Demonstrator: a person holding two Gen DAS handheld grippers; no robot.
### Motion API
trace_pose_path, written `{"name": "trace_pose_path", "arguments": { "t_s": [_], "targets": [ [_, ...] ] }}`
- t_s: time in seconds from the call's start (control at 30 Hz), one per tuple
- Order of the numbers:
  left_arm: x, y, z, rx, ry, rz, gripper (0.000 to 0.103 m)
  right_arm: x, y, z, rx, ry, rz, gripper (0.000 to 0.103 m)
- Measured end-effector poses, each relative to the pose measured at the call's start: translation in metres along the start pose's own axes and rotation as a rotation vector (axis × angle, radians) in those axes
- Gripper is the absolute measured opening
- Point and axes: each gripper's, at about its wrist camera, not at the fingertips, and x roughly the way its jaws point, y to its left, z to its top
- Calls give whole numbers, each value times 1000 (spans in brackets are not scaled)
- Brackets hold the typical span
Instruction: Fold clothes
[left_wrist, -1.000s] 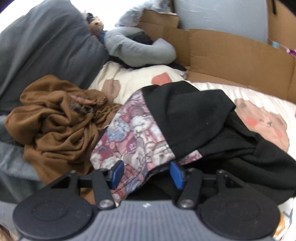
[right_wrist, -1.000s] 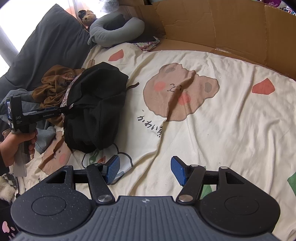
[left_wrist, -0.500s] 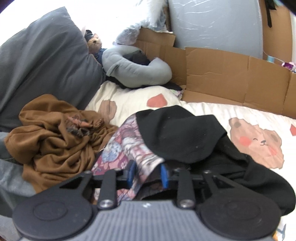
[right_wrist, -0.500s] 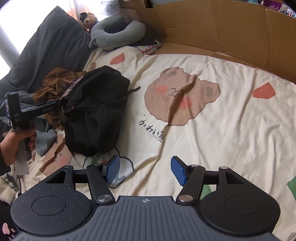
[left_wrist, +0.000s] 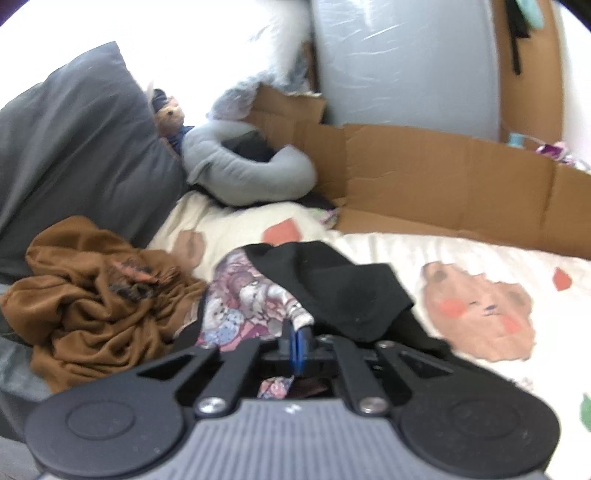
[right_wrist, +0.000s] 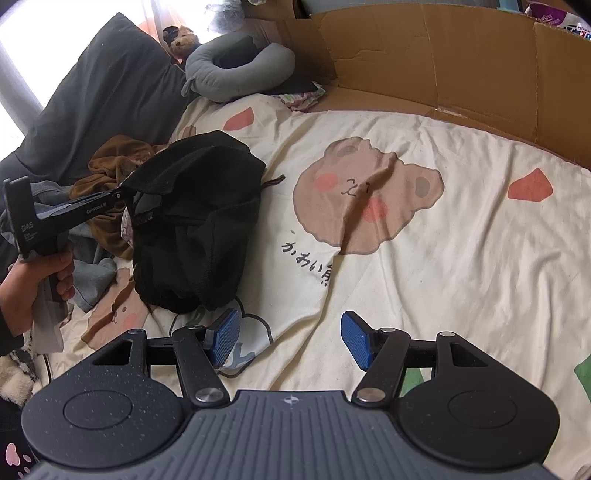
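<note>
A black garment with a patterned bear-print lining (left_wrist: 251, 306) lies bunched on the cream bedsheet (right_wrist: 424, 280); its black side (right_wrist: 195, 229) shows in the right wrist view. My left gripper (left_wrist: 297, 345) is shut on the garment's edge and lifts it off the bed; it also shows in the right wrist view (right_wrist: 120, 194), held by a hand. My right gripper (right_wrist: 290, 338) is open and empty, above the sheet to the right of the garment.
A crumpled brown garment (left_wrist: 92, 291) lies left of the black one. A dark grey pillow (left_wrist: 74, 147), a grey neck pillow (right_wrist: 236, 74) and a teddy bear (right_wrist: 183, 38) sit at the head. A cardboard wall (right_wrist: 461, 62) lines the far side.
My left gripper closed on the garment's edge and rose, pulling the cloth up. My right gripper stayed open and barely moved.
</note>
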Motion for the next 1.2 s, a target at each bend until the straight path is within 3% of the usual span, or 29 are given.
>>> {"name": "trace_pose_path", "arguments": {
  "t_s": [0.37,0.47,0.57,0.9,1.2],
  "targets": [
    [-22,-61,2,-28,-67,-183,1,-14,2,13,12,-37,25,65],
    [-26,-78,-4,-9,-66,-233,1,-19,0,18,28,-47,37,63],
    [-30,-95,-9,10,-65,-282,1,-24,-3,22,50,-54,53,56],
    [-44,-152,-26,73,-62,-447,1,-30,-5,29,100,-65,103,54],
    [-63,-185,-49,143,-33,-584,1,-26,-14,27,136,-33,94,50]
  ]
}}
